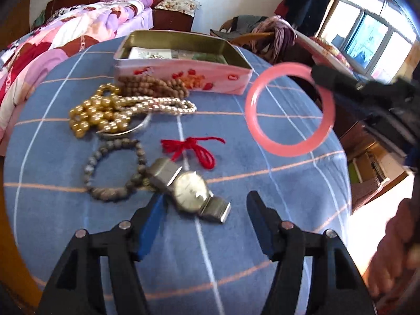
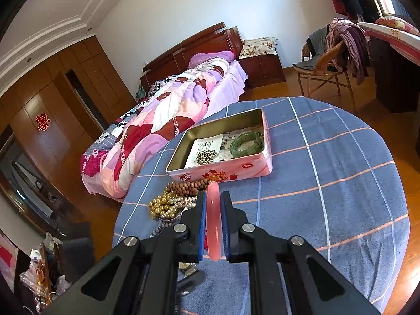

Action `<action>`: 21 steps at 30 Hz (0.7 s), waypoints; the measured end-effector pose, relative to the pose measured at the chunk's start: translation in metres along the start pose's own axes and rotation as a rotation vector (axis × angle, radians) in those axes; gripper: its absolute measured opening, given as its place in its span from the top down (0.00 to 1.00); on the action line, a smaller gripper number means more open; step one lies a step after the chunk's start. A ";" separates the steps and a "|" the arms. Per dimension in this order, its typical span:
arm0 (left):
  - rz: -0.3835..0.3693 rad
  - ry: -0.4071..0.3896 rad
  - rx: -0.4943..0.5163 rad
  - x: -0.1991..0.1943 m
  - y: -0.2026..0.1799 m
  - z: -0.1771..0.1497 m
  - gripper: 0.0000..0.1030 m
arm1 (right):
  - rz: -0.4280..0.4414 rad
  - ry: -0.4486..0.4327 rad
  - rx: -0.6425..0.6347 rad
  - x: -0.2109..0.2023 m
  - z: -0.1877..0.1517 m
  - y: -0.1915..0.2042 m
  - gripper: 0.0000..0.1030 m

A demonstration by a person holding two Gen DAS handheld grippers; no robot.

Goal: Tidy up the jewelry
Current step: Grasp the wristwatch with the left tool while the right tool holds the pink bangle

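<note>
The right tongs [image 2: 213,225] are closed on a pink bangle [image 2: 213,220], and they hold it up in the air above the worktop [image 2: 341,183]. From the right wrist view the bangle is seen edge-on, so its ring stands upright between the two pads. The pink tin [image 2: 223,169] lies straight ahead and a bit farther away, with its open top facing up. A green bangle [image 2: 246,141] and some small beads are already inside. I think the bangle must go forward and then down into the tin. The left tongs [image 1: 207,210] are open and hold nothing. They hang over the wristwatch [image 1: 190,191], which lies flat near them, its strap running from far left to near right.
</note>
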State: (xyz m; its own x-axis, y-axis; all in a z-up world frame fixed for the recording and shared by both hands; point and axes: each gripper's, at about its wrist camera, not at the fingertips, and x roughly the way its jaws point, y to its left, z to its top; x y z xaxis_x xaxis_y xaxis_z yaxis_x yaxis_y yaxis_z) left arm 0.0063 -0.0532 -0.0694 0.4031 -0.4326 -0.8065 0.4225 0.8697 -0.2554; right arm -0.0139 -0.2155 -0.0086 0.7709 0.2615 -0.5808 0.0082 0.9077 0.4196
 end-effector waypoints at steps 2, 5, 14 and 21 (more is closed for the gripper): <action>0.017 -0.018 0.035 0.002 -0.004 0.003 0.37 | 0.000 0.000 0.003 -0.001 0.000 -0.001 0.90; 0.028 -0.045 0.071 0.001 0.000 0.004 0.60 | -0.004 -0.004 0.004 -0.004 0.000 -0.003 0.90; -0.045 -0.087 0.072 -0.021 0.013 -0.005 0.70 | -0.001 -0.007 0.025 -0.002 0.002 -0.006 0.90; -0.069 -0.208 0.051 -0.058 0.019 0.012 0.69 | 0.010 -0.031 0.023 -0.007 0.011 -0.003 0.90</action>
State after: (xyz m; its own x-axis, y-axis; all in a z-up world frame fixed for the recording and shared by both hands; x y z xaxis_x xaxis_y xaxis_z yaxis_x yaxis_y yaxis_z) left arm 0.0009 -0.0141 -0.0215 0.5281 -0.5350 -0.6594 0.4931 0.8254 -0.2748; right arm -0.0125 -0.2233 0.0017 0.7906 0.2598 -0.5544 0.0149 0.8971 0.4416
